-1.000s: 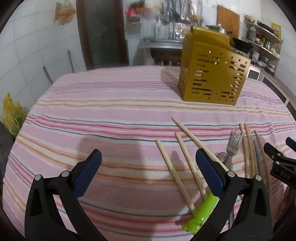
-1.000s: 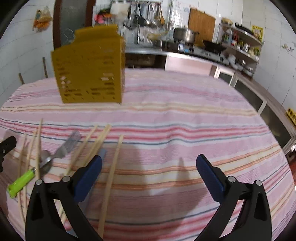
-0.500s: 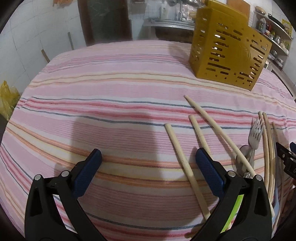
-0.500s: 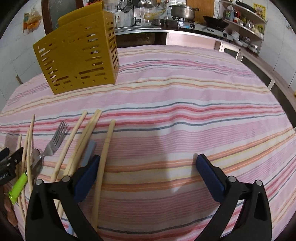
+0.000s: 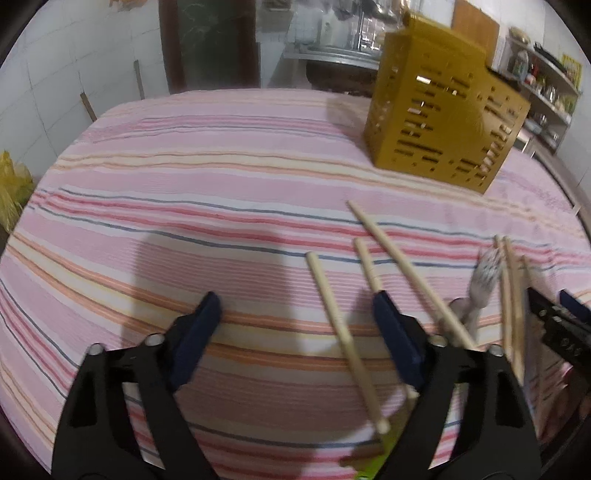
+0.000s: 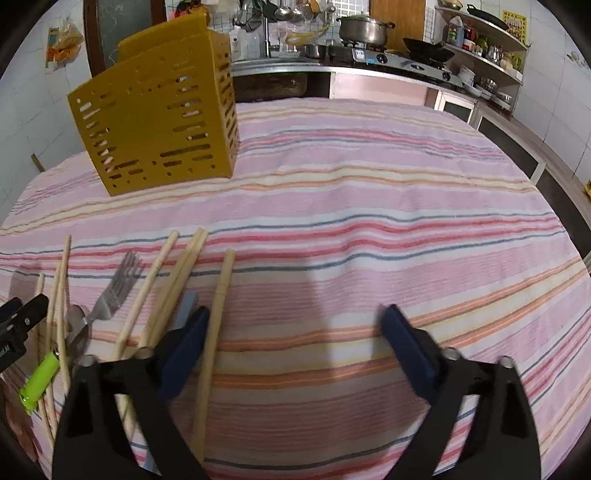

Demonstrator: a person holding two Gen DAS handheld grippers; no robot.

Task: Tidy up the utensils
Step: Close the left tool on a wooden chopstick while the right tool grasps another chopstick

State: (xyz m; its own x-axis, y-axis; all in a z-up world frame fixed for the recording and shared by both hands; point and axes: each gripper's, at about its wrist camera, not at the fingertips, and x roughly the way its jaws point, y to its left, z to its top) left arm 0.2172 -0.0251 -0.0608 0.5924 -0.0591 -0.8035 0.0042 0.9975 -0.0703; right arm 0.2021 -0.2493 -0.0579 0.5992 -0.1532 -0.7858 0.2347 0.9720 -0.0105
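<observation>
A yellow slotted utensil holder (image 5: 443, 122) (image 6: 159, 122) stands upright at the back of the striped tablecloth (image 5: 221, 184). Wooden chopsticks (image 5: 402, 266) (image 6: 166, 280), a fork (image 5: 484, 280) (image 6: 118, 288), a spoon (image 6: 77, 328) and a green-handled utensil (image 6: 40, 376) lie loose on the cloth. My left gripper (image 5: 295, 325) hovers over one chopstick (image 5: 343, 332), its jaws closing, with the stick between the pads but not pressed. My right gripper (image 6: 295, 343) is also closing; a chopstick (image 6: 218, 325) lies just inside its left finger (image 6: 184, 350), untouched.
Each view catches the tip of the other gripper at its edge. A grey flat piece (image 6: 186, 302) lies under the chopsticks. Behind the table are a sink counter, a stove with a pot (image 6: 364, 27) and shelves. Bare cloth (image 6: 369, 221) spreads to the right.
The jaws of both grippers stand closer together than before. Both views have tilted slightly. The utensils and the holder lie where they were.
</observation>
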